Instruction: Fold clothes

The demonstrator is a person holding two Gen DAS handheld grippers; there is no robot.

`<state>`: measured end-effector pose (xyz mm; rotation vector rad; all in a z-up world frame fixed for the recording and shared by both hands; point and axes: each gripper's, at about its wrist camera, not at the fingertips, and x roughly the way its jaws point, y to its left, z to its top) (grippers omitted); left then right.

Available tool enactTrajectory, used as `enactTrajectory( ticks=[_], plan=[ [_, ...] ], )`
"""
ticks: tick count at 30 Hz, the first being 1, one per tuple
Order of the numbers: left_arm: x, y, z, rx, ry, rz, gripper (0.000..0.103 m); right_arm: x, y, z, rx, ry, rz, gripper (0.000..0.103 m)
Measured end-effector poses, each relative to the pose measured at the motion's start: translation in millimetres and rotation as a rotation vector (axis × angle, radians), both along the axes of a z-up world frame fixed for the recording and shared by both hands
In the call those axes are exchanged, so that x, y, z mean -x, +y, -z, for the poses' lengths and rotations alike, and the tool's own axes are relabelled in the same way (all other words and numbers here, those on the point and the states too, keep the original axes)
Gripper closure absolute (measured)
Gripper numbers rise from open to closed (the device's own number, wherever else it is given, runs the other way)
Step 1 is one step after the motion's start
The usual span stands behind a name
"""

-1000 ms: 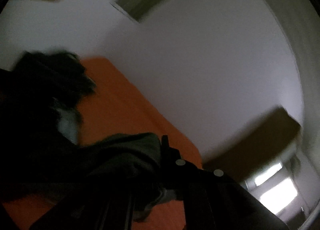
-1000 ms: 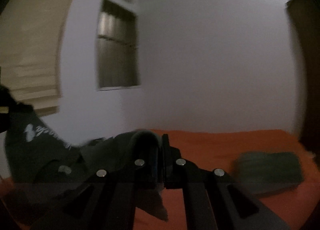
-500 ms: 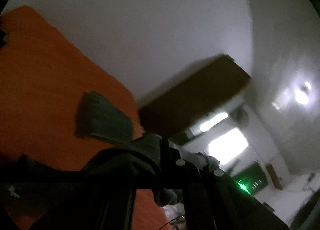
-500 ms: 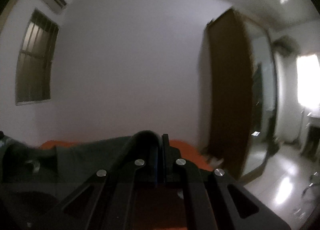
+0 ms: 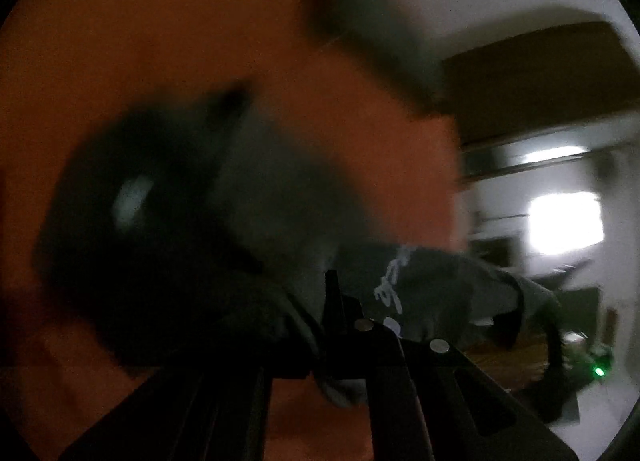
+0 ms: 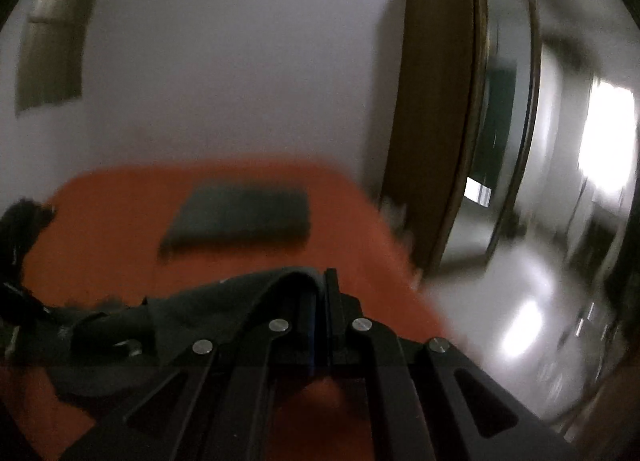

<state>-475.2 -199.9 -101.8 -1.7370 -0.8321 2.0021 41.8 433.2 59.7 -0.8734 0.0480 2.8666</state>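
Left wrist view shows the left hand-held gripper [image 5: 331, 285] clenched on a dark shirt [image 5: 420, 285] above the orange bed [image 5: 160, 41]. The right hand-held gripper [image 6: 323, 281] also pinches the shirt [image 6: 208, 309]; a folded garment [image 6: 240, 213] lies further on the bed [image 6: 100, 245].

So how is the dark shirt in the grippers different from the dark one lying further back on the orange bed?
The held shirt is loose and crumpled; the far garment is folded into a neat rectangle. The held shirt is pinched by the right gripper and the left gripper; the far garment lies untouched on the orange bed. White print shows on the held shirt only. Both look dark grey-green.
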Motion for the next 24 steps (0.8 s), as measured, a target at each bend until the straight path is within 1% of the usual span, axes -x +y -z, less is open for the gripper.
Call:
enactTrajectory(
  ticks=[1,2,3,5,6,7,8,9,11,13,14,15,17,18,19,21,23,24],
  plan=[
    [0.6,5.1,21.3,0.032,-0.051,0.005,0.098,2.3,1.5,24.1,0.051,-0.061,0.013,0.101],
    [-0.3,7.7,32.9,0.058,-0.078,0.014,0.097,4.7,3.0,48.2,0.102,-0.121,0.025,0.101],
    [-3.2,7.0,31.2,0.074,-0.073,0.029,0.095,7.0,4.5,72.3,0.153,-0.182,0.038,0.101],
    [-9.0,5.4,27.7,0.106,-0.064,0.058,0.091,9.6,9.4,110.6,0.24,-0.292,0.052,0.101],
    [-11.9,4.7,25.9,0.122,-0.059,0.073,0.084,10.8,11.9,129.2,0.283,-0.346,0.058,0.101],
    [-14.7,3.9,24.2,0.137,-0.054,0.088,0.081,10.0,15.0,139.7,0.308,-0.383,0.067,0.101],
    [-18.5,3.0,22.0,0.166,-0.045,0.11,0.073,6.4,19.7,146.0,0.324,-0.403,0.08,0.101],
    [-23.1,2.4,19.9,0.204,-0.037,0.141,0.069,2.2,24.8,151.9,0.339,-0.421,0.095,0.101],
    [-32.3,-0.8,17.2,0.257,-0.042,0.195,0.064,-6.8,36.8,154.9,0.372,-0.438,0.133,0.097],
    [-45.1,-15.6,14.0,0.294,-0.067,0.232,0.064,-15.9,53.1,156.9,0.412,-0.457,0.177,0.085],
    [-51.4,-26.1,13.0,0.299,-0.08,0.24,0.064,-22.1,58.1,157.3,0.414,-0.452,0.191,0.083],
    [-56.3,-40.9,11.5,0.287,-0.09,0.228,0.064,-28.0,62.6,157.3,0.412,-0.445,0.203,0.08],
    [-62.4,-70.8,5.2,0.261,-0.104,0.19,0.064,-35.2,67.7,150.1,0.389,-0.425,0.219,0.079],
    [-64.4,-85.8,1.1,0.248,-0.105,0.163,0.064,-36.7,65.7,143.3,0.355,-0.403,0.241,0.079],
    [-64.2,-105.4,-5.3,0.232,-0.092,0.106,0.063,-38.1,63.3,136.1,0.319,-0.379,0.266,0.077],
    [-64.0,-148.3,-12.6,0.204,-0.076,-0.06,0.063,-35.6,62.4,117.7,0.267,-0.32,0.341,0.074],
    [-64.1,-187.9,-15.0,0.171,-0.076,-0.228,0.062,-36.5,65.9,99.9,0.279,-0.256,0.388,0.072],
    [-63.6,-207.8,-13.4,0.139,-0.087,-0.313,0.062,-37.1,67.8,91.0,0.288,-0.225,0.41,0.069]
  ],
)
